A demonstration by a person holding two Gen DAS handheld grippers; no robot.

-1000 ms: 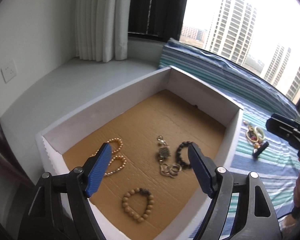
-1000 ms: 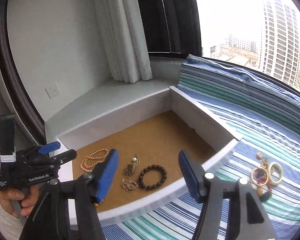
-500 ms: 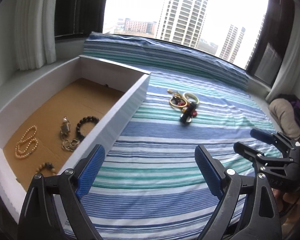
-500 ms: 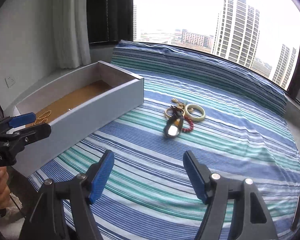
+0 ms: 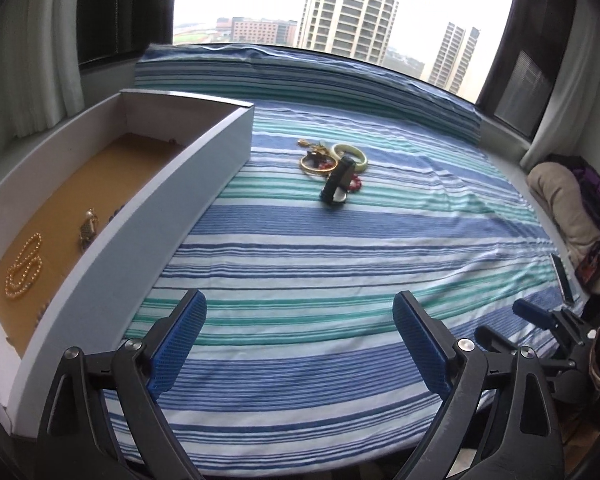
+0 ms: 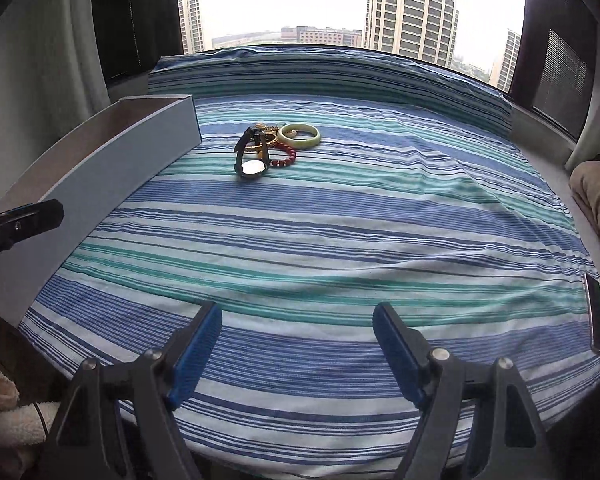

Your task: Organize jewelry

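Observation:
A small pile of jewelry lies on the striped bedspread: a black watch [image 5: 335, 186] [image 6: 251, 157], a pale green bangle [image 5: 351, 155] [image 6: 299, 134], a gold bangle [image 5: 314, 164] and a red bead bracelet [image 6: 283, 159]. A white box [image 5: 148, 220] [image 6: 112, 160] with a brown floor stands to the left; it holds a pearl strand [image 5: 23, 267] and a metal pendant [image 5: 87, 229]. My left gripper [image 5: 298, 344] is open and empty above the near bedspread. My right gripper [image 6: 297, 350] is open and empty too, well short of the pile.
The blue and green striped bedspread [image 6: 340, 240] covers the whole surface up to a window. A beige cushion and clothes [image 5: 564, 208] lie at the right edge. A dark phone [image 6: 595, 320] lies at the bedspread's right rim. The left gripper's tip [image 6: 24, 220] shows by the box.
Both grippers have swung right, away from the box and over the bedspread, and now face the jewelry pile. Both stay open and empty.

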